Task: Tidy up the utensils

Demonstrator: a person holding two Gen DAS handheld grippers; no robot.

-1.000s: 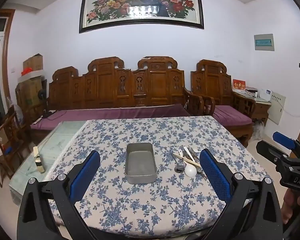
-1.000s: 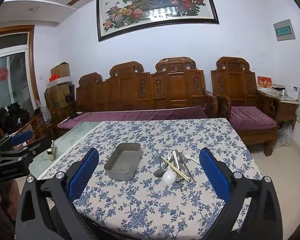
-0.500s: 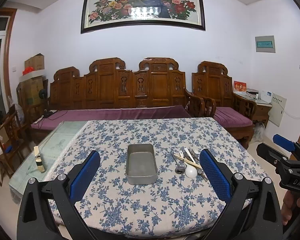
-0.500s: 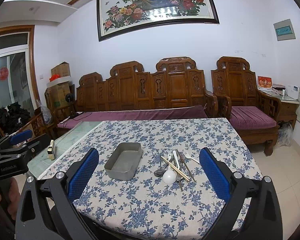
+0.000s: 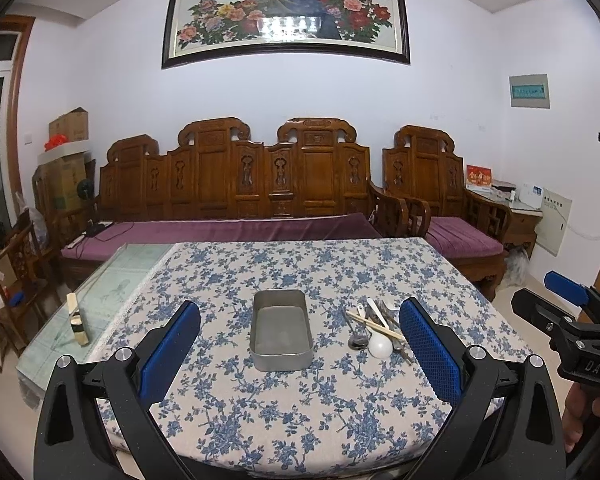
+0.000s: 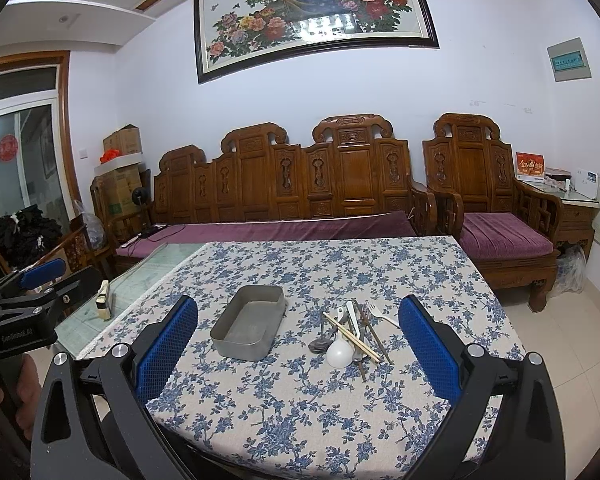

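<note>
**Both grippers drifting closer, nothing picked up yet**

Over the last second your two views have crept slightly forward and down toward the counter [image 5: 300, 420], which is covered by a blue-and-white floral cloth; the objects sit a little larger in frame, but none of them has shifted. Read that as an approach only: the sorting itself has not begun.

Your left gripper [image 5: 300, 354] hangs above the near edge of the counter with its jaws spread wide and nothing between them. Your right gripper [image 6: 298, 354] is the same, wide and empty, and lines up more nearly with the pile than the left does.

The rectangular grey metal tin [image 5: 282, 330] lies open-topped near the middle of the cloth, and its inside looks bare: no utensil has gone in. Just to its right, apart from its wall, lies the loose heap of utensils [image 6: 350, 338]: a white ceramic soup spoon [image 6: 338, 354] at the near end, a pair of pale wooden chopsticks [image 6: 352, 338] crossing diagonally over the top, a dark metal spoon [image 6: 320, 346] on the tin's side, and a white fork [image 6: 380, 312] at the far right. The pieces overlap, so you would probably want to lift the chopsticks or the soup spoon first, since they sit uppermost.

A small wooden block [image 6: 103, 300] stands on the uncovered glass strip at the left, well away from everything.
</note>
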